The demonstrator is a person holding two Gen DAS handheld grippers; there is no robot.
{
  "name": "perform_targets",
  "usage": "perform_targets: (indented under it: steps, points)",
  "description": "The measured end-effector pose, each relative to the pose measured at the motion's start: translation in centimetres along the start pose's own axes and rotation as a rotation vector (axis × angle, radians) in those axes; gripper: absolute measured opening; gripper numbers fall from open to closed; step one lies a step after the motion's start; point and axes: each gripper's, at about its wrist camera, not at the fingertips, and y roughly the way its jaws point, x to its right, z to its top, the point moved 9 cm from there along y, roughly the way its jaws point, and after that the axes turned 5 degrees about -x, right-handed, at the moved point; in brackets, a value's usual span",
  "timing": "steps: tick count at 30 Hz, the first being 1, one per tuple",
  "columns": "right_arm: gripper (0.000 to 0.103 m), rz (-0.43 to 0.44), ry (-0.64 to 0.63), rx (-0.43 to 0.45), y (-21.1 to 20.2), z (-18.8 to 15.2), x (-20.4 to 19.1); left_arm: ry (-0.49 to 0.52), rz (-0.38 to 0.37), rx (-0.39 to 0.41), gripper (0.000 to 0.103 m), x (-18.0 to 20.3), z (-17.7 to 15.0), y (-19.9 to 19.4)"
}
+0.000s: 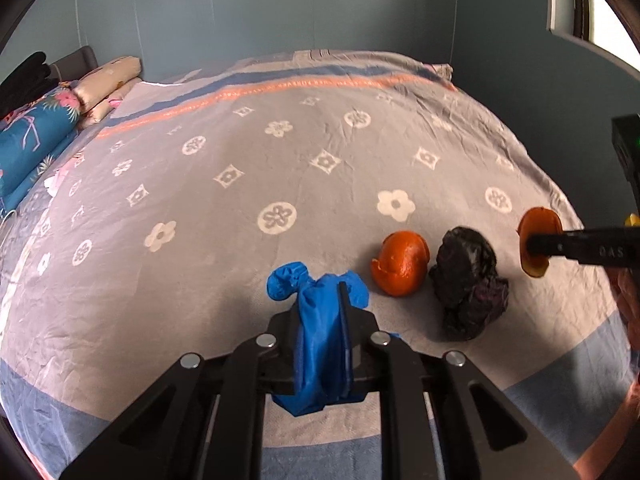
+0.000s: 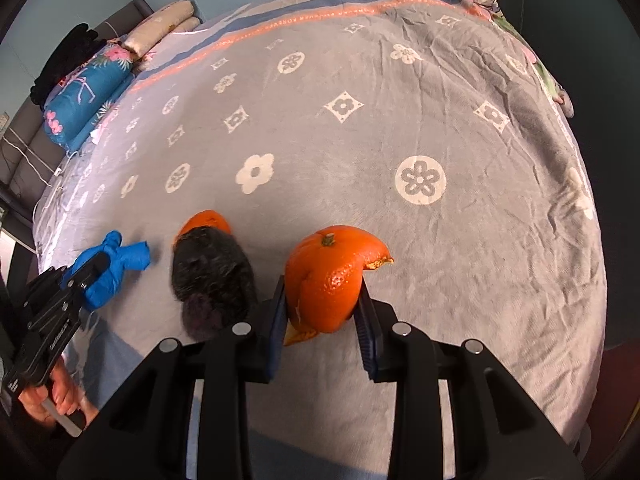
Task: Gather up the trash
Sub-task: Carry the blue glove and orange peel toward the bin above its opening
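My left gripper (image 1: pixel 320 304) is shut on a crumpled blue glove (image 1: pixel 316 320) just above the grey patterned bedspread (image 1: pixel 248 184). It also shows in the right wrist view (image 2: pixel 90 268) with the glove (image 2: pixel 116 264). My right gripper (image 2: pixel 322 300) is shut on an orange peel piece (image 2: pixel 328 272) and holds it over the bed; in the left wrist view this peel (image 1: pixel 538 240) is at the right. A second orange peel (image 1: pixel 400 262) and a crumpled black plastic bag (image 1: pixel 468 280) lie on the bed between the grippers.
A blue floral quilt (image 1: pixel 32 144) and beige folded pillows (image 1: pixel 108 84) lie at the bed's far left, with a black garment (image 1: pixel 24 80) on top. Blue-grey walls stand behind. The bed edge drops off at the right (image 2: pixel 580 240).
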Motion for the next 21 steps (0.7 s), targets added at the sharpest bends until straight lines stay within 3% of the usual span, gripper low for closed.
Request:
perform_targets:
  steps: [13, 21]
  points:
    - [0.029, 0.031, -0.088, 0.051, -8.7, -3.9, -2.4, -0.028, -0.080, 0.128, 0.013, 4.4, 2.1, -7.8]
    - [0.029, 0.033, -0.105, 0.097, -14.5, -6.8, -1.4, -0.002, -0.083, 0.172, 0.013, 8.4, 3.0, -12.7]
